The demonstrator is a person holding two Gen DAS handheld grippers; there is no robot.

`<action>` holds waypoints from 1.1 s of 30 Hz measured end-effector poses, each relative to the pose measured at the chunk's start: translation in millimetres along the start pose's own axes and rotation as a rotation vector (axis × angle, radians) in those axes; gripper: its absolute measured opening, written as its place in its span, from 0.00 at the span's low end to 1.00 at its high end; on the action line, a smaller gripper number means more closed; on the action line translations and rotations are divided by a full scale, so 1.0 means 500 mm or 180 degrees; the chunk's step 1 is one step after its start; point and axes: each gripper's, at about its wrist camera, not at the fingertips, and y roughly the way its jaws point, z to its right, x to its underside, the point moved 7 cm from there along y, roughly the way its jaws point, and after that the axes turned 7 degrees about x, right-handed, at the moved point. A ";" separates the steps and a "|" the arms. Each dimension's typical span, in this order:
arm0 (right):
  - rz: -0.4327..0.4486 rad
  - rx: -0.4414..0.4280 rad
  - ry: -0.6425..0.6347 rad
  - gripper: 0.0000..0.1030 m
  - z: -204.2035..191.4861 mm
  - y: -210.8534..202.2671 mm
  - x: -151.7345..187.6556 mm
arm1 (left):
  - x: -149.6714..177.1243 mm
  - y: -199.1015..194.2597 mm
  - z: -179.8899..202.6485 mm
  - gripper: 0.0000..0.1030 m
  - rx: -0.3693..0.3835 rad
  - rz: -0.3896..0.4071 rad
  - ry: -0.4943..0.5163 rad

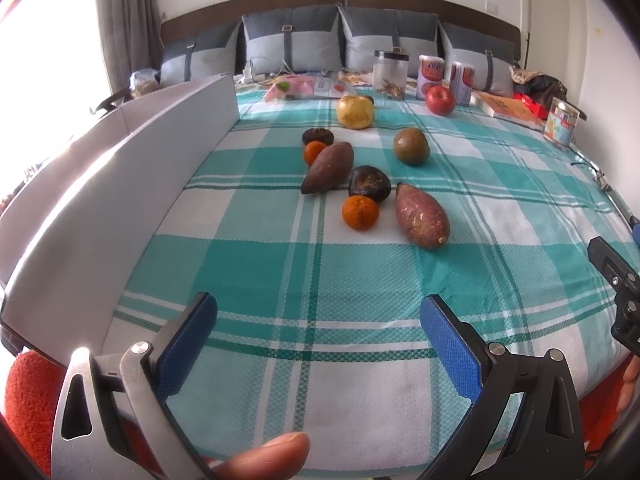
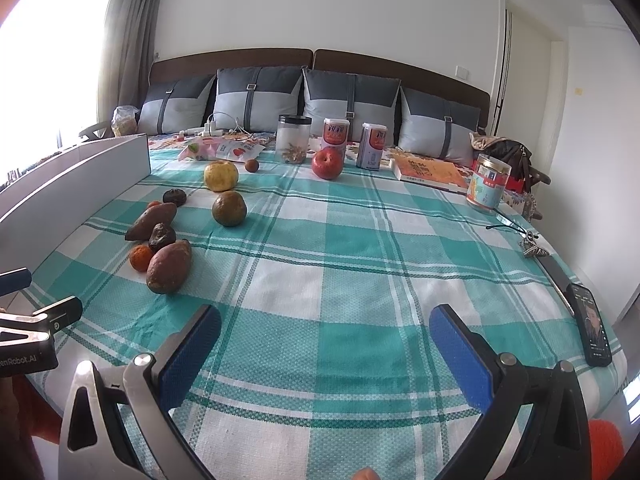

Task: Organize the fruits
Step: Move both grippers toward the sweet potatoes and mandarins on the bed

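Both tools are hovering low over the near edge of the bed (image 2: 360, 240), which is carrying a teal-and-white checked cloth (image 1: 320, 264), and nothing is being held: the left gripper (image 1: 319, 316) is showing its blue-padded jaws spread wide and empty, and the right gripper (image 2: 325, 330) is standing the same way. The fruits are lying loose toward the left and middle of the cloth, well ahead of both tools. Nearest the left tool are a small orange (image 1: 360, 212), a wrinkled dark fruit (image 1: 369, 183) touching it from behind, and a reddish sweet potato (image 1: 422, 216) just beside them; a second sweet potato (image 1: 329, 167), another little orange (image 1: 315, 152) and another dark fruit (image 1: 317, 137) are clustering further back, with a greenish round fruit (image 1: 411, 146), a yellow apple (image 1: 355, 112) and a red apple (image 1: 440, 100) beyond. A white-walled box (image 1: 120, 184) is running along the left side and is looking like the probable destination, though that is a guess. The step in hand seems to be the first reach. Doing it well probably means choosing a piece on the open edge of the cluster, the near orange or near sweet potato, coming in low with the jaws straddling it across its narrow width, and closing gently, since round pieces may be rolling on the soft cloth and neighbours are touching.
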 end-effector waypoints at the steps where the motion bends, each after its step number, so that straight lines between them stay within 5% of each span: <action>1: -0.0046 0.0006 -0.0026 1.00 0.000 0.001 0.003 | 0.001 0.002 -0.001 0.99 -0.0001 -0.0009 -0.0006; 33: -0.0370 0.0023 -0.0226 1.00 -0.006 0.027 0.037 | 0.042 0.056 -0.023 0.99 -0.0071 -0.0412 -0.0088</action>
